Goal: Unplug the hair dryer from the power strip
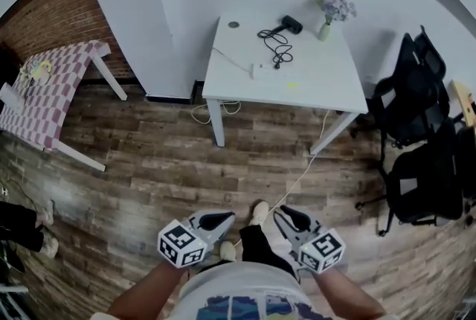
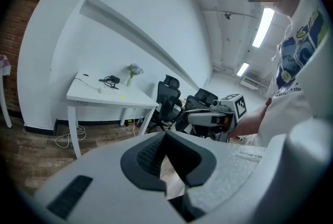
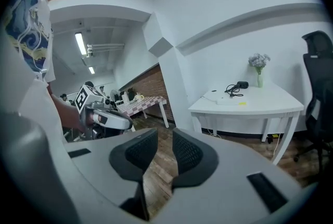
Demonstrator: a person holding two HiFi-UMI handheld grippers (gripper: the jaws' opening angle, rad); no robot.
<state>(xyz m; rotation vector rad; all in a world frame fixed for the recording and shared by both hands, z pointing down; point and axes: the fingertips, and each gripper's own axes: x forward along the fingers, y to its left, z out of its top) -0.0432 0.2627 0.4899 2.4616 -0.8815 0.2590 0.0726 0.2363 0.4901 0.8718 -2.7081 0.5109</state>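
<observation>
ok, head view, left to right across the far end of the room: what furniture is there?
Checkered table → white table → black office chairs.

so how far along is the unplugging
Nothing done yet: the hair dryer lies on the white table, its cord reaching the power strip. In hand: nothing; the left gripper and right gripper are empty, well short of the table. Left: walk up and unplug it.
</observation>
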